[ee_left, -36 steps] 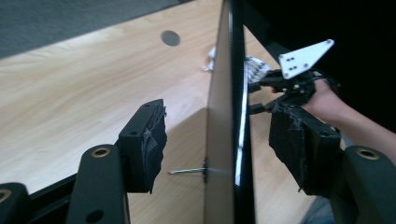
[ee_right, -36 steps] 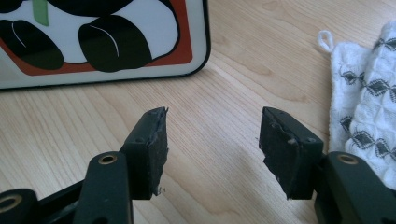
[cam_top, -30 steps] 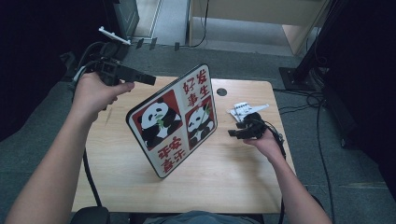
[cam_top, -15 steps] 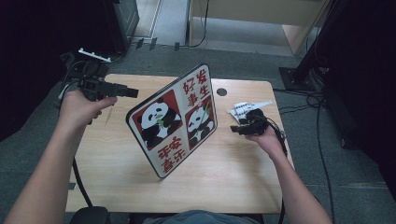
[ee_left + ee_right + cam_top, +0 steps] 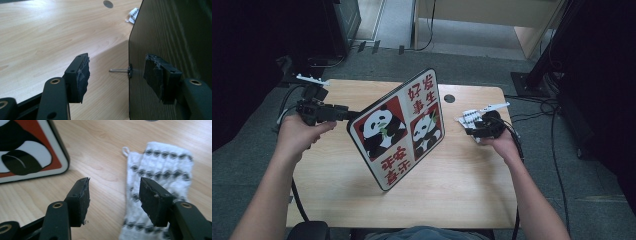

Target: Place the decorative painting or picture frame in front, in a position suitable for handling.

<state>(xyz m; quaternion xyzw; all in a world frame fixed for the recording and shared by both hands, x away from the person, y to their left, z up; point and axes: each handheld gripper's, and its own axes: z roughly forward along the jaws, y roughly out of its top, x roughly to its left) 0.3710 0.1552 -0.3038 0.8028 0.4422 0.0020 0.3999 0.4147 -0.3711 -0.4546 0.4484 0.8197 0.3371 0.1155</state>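
Note:
A square sign board (image 5: 404,132) with two pandas and red characters stands tilted in the middle of the wooden table (image 5: 337,195). My left gripper (image 5: 348,114) is at the board's left edge. In the left gripper view it (image 5: 116,67) is open, one jaw on each side of that edge, with the board's dark back (image 5: 175,32) to the right and a thin metal pin (image 5: 119,70) sticking out. A white cloth with black diamonds (image 5: 160,167) lies at the table's right side (image 5: 468,118). My right gripper (image 5: 113,192) hangs open just above the cloth's near edge (image 5: 469,131).
A round cable hole (image 5: 449,98) sits in the table behind the board. Cables (image 5: 539,117) trail over the floor to the right. Dark equipment (image 5: 337,20) stands beyond the far left corner. The board's lower corner (image 5: 32,152) is left of my right gripper.
My left gripper has come down from above the far left corner and moved right to the board's left edge. The right gripper, board and cloth have barely moved.

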